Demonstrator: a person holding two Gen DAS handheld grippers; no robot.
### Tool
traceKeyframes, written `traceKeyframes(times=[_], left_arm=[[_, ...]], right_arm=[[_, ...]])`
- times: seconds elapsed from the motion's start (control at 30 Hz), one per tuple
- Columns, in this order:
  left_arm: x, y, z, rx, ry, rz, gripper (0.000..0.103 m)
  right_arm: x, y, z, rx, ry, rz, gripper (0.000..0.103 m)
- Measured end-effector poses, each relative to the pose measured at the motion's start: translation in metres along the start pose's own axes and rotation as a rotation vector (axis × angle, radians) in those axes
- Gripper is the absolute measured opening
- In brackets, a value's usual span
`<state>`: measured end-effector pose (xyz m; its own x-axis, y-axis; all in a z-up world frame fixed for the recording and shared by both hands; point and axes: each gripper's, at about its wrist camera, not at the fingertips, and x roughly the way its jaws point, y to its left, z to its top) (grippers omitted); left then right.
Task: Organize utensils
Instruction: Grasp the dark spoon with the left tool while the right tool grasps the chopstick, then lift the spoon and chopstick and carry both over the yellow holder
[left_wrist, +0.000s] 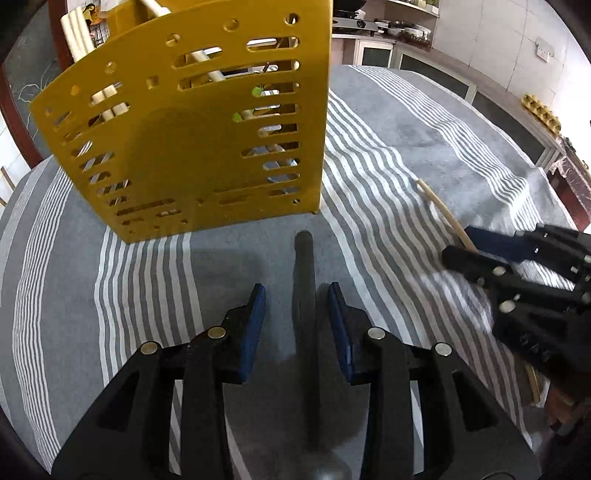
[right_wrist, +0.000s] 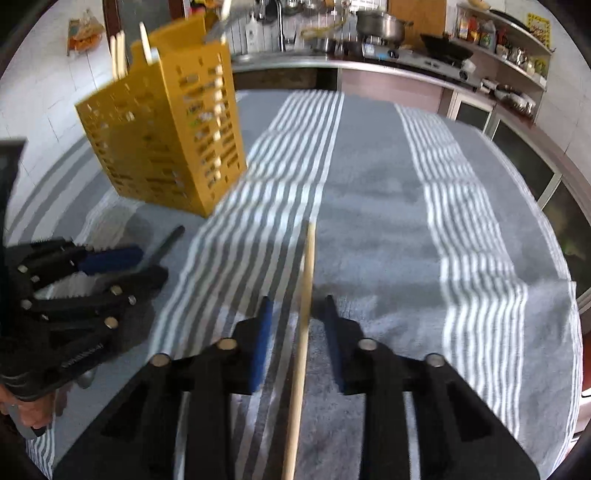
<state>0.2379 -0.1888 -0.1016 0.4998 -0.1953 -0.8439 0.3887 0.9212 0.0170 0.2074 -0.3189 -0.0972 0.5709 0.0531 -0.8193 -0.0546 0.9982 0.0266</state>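
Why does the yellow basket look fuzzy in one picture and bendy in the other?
In the right wrist view the yellow basket is smeared by motion blur, and the left gripper too. In the left wrist view the basket is sharp, but the fisheye lens bows its edges and curves the striped cloth; the right gripper blurs there.

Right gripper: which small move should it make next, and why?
Probably close the right gripper on the wooden stick. The stick lies on the striped cloth between its blue pads, with gaps visible on both sides, so nothing is gripped yet. Lifting it toward the yellow holder would come afterwards.
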Motion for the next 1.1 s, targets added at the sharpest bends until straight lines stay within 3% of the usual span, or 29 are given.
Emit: traceKeyframes(times=[0.1, 0.17, 0.27, 0.43, 0.73, 1.1], left_arm=[[0.004, -0.004, 0.004, 0.018, -0.001, 0.017, 0.022], [0.006, -0.005, 0.007, 0.016, -0.001, 0.017, 0.008], [0.006, -0.004, 0.009, 0.009, 0.002, 0.008, 0.007], [-0.004, 0.008, 0.007, -0.027, -0.006, -0.051, 0.007], [-0.058, 0.034, -0.001, -0.088, -0.135, -0.088, 0.008], [-0.123, 0.05, -0.02, -0.094, -0.273, -0.096, 0.008]], right_arm=[[0.001, -0.002, 0.002, 0.012, 0.009, 0.001, 0.021], [0.002, -0.003, 0.004, 0.017, 0.015, -0.001, 0.016], [-0.001, 0.0, 0.005, -0.002, 0.017, 0.007, 0.005], [-0.01, 0.002, 0.003, 0.013, -0.008, 0.031, 0.005], [-0.078, 0.01, 0.005, 0.023, -0.19, 0.085, 0.006], [-0.129, 0.023, 0.001, 0.012, -0.337, 0.136, 0.006]])
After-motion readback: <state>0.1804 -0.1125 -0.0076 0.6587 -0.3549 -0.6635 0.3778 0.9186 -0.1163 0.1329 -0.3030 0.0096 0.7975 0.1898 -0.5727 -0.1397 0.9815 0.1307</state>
